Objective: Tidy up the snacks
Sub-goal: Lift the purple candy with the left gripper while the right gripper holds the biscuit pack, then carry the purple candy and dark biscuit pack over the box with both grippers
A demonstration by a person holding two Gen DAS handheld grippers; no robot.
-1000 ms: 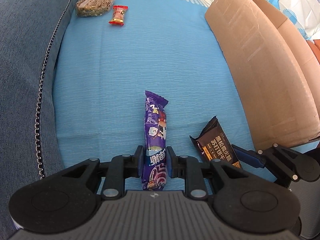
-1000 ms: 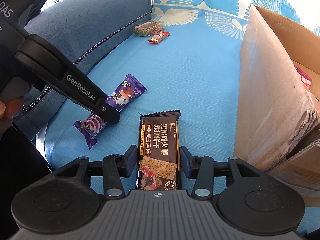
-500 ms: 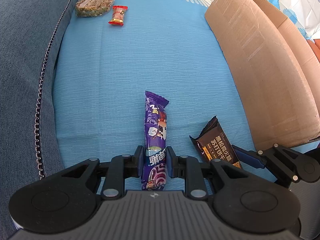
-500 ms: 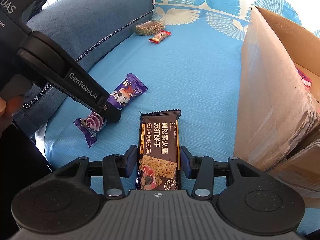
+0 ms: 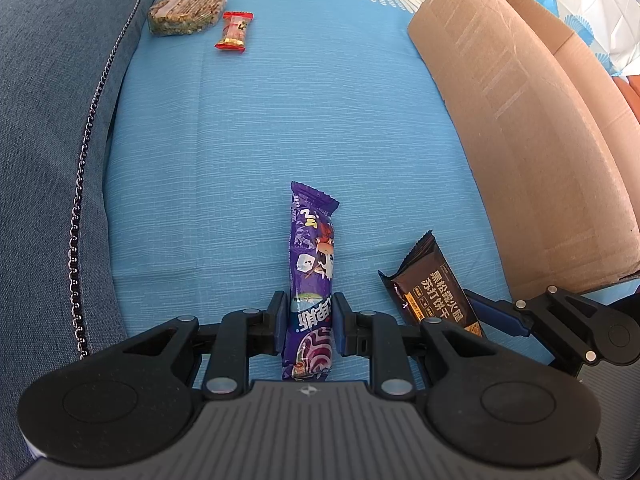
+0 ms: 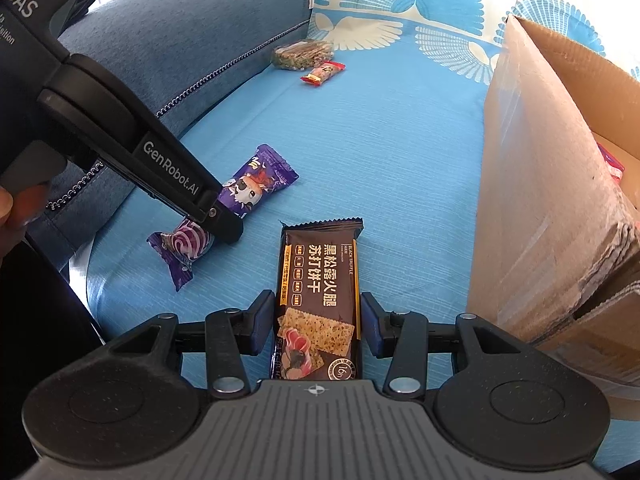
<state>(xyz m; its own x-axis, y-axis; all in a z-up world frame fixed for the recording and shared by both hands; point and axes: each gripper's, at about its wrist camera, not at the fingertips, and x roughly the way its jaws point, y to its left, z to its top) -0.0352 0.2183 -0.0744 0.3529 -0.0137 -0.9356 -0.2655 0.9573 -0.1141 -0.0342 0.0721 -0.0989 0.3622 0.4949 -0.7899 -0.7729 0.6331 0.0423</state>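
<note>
A purple snack bar (image 5: 314,240) lies lengthwise on the blue sheet, and my left gripper (image 5: 310,320) is shut on its near end, pads pressing both sides. From the right wrist view the same purple bar (image 6: 256,188) shows under the left gripper (image 6: 218,222). A dark brown cracker packet (image 6: 320,264) lies flat beside it, with my right gripper (image 6: 318,316) shut on its lower half. In the left wrist view the brown packet (image 5: 432,280) sits to the right, one finger (image 5: 496,314) of the right gripper against it. An open cardboard box (image 6: 540,200) stands just right of both snacks.
At the far end of the sheet lie a clear pack of green-and-nut snack (image 5: 186,16) and a small red candy (image 5: 234,32). A blue denim cushion (image 5: 48,120) with a chain trim borders the left side. Something red (image 6: 612,164) shows inside the box.
</note>
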